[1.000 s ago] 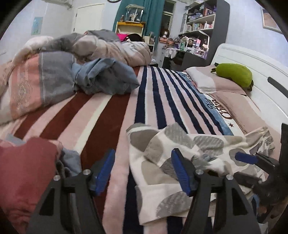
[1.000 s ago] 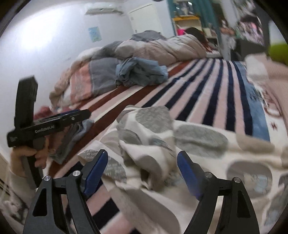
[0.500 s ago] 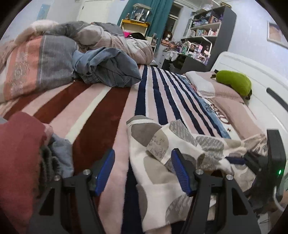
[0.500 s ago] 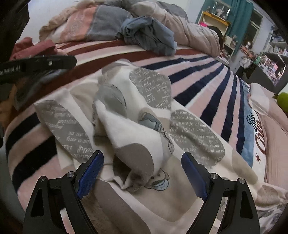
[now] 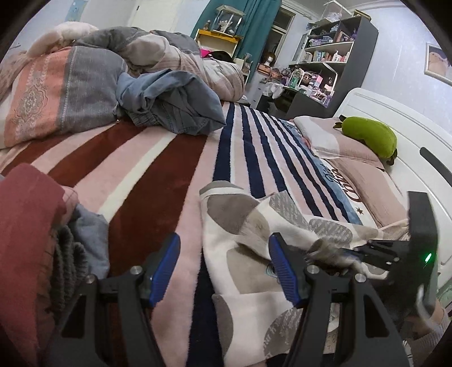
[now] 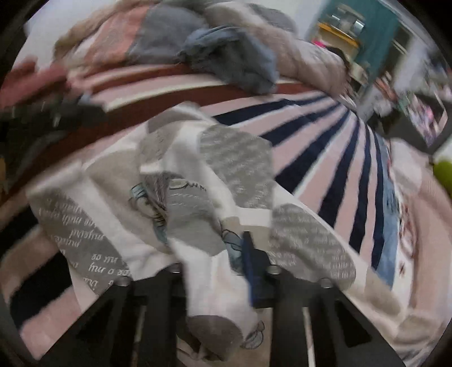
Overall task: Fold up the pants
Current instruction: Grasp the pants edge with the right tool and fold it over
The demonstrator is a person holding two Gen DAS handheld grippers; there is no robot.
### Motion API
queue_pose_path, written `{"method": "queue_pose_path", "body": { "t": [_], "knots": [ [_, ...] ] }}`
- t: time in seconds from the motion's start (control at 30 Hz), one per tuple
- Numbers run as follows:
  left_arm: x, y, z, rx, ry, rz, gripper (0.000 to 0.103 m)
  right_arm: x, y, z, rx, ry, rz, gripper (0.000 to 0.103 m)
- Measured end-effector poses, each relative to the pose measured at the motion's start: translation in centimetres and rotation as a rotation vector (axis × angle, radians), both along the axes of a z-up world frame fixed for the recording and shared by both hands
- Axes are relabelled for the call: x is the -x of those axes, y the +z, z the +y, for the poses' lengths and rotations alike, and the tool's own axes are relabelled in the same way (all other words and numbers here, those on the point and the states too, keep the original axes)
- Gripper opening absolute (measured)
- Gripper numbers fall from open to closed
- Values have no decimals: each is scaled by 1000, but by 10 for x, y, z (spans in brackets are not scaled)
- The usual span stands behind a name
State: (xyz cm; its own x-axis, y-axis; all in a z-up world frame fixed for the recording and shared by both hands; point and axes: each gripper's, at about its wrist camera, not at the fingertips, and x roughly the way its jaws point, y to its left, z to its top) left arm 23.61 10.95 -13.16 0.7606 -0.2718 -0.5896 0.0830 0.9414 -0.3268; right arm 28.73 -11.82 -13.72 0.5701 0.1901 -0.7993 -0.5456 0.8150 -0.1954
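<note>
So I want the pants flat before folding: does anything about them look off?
Yes. The cream pants with grey oval patches lie rumpled on the striped blanket, a ridge of cloth bunched in the middle. The right gripper is closing on that ridge; the left gripper is open over the blanket.

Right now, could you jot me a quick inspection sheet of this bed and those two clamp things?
Surface: striped blanket on a bed.
Job's things: patterned pants, rumpled, near edge.
Clutter: denim heap, quilt, red garment, green plush.
Grippers: left gripper open, holding nothing; right gripper closing, pants fold between its jaws.
Cables: nothing seen.
Surroundings: shelves, teal curtain.
</note>
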Motion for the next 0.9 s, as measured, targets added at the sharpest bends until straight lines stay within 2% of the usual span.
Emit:
{"method": "queue_pose_path", "body": {
  "t": [0.1, 0.13, 0.27, 0.33, 0.37, 0.43, 0.5, 0.63, 0.67, 0.7, 0.8, 0.9],
  "knots": [
    [1, 0, 0, 5, -1, -2, 61, 9, 17, -31, -137, -122, -46, 7],
    [1, 0, 1, 8, -4, -2, 61, 14, 24, -47, -216, -177, -47, 7],
    [0, -2, -2, 22, -23, 1, 61, 30, 29, -106, -494, -366, 33, 7],
    [-1, -3, -6, 21, -40, 6, 61, 33, 24, -127, -567, -436, 74, 8],
    [-2, -4, -7, 18, -45, 7, 61, 35, 16, -140, -608, -485, 112, 13],
    [-2, -5, -11, 11, -51, 12, 61, 34, 5, -152, -619, -542, 149, 18],
    [-3, -6, -12, 7, -47, 15, 61, 41, -5, -163, -626, -594, 176, 39],
    [-5, -8, -11, 7, -40, 22, 61, 56, -3, -172, -610, -615, 136, 50],
    [-5, -8, -11, 7, -41, 24, 61, 54, -1, -172, -605, -600, 133, 63],
    [-6, -8, -12, 8, -44, 26, 61, 53, 0, -169, -602, -585, 141, 69],
    [-5, -9, -14, 2, -49, 28, 61, 42, -3, -156, -563, -564, 155, 69],
    [-5, -9, -14, -1, -49, 27, 61, 36, -5, -139, -444, -553, 82, 69]
  ]
}}
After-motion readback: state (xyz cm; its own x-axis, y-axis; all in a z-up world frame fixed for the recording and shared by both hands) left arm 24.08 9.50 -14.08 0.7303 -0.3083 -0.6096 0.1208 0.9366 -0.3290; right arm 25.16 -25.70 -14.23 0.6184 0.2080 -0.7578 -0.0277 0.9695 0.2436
